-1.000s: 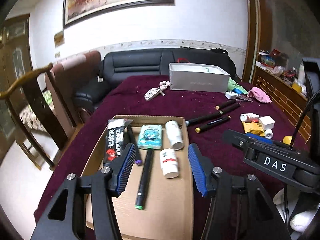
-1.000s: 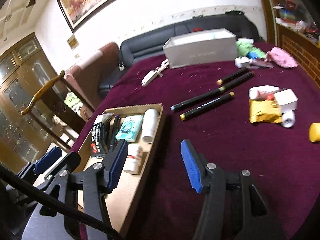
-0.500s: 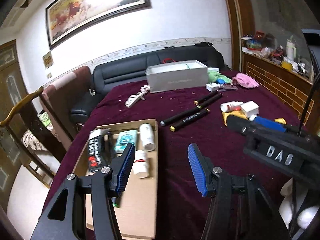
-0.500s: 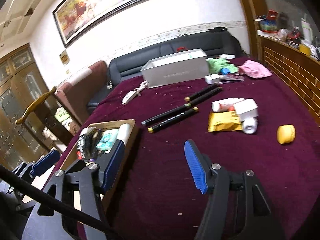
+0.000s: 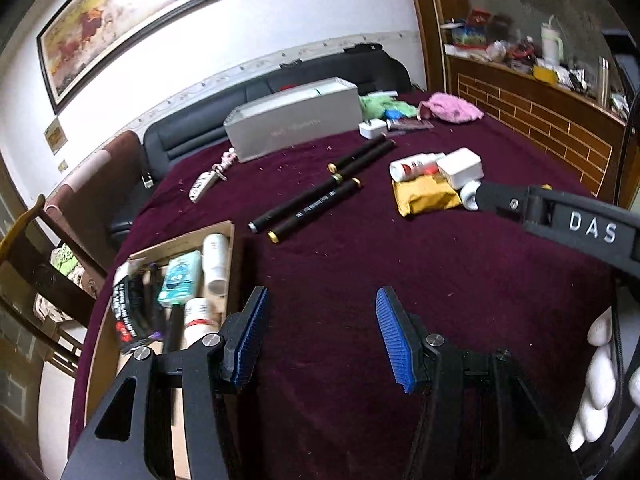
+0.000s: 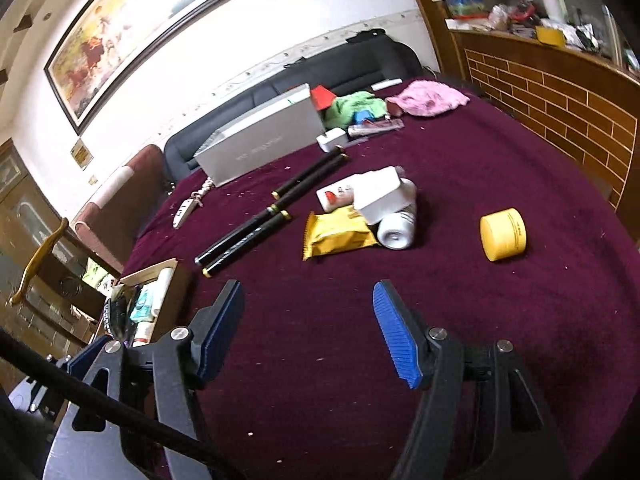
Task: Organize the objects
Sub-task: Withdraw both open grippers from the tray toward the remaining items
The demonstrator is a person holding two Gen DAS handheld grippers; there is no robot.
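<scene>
The left gripper (image 5: 320, 336) stands part open at the bottom of its view with only bare maroon cloth (image 5: 400, 272) between its blue pads. The right gripper (image 6: 306, 330) is empty too, its jaws opening over the cloth; its arm crosses the right edge of the left view, lettered "DAS" (image 5: 592, 229). At lower left of the left view sits a cardboard tray (image 5: 230, 240) holding a black packet (image 5: 128, 316) with white print too blurred to read, a teal packet (image 5: 180, 278) and two white bottles (image 5: 214, 262). Three black pens (image 5: 316, 204) lie mid-frame; the white lettering on them is too small to read. Right of them are a yellow packet (image 6: 336, 234), a white box (image 6: 380, 194), a red-labelled bottle (image 6: 334, 196) and a yellow jar (image 6: 503, 233). A grey box (image 6: 260, 140) at upper centre bears faint, illegible lettering.
</scene>
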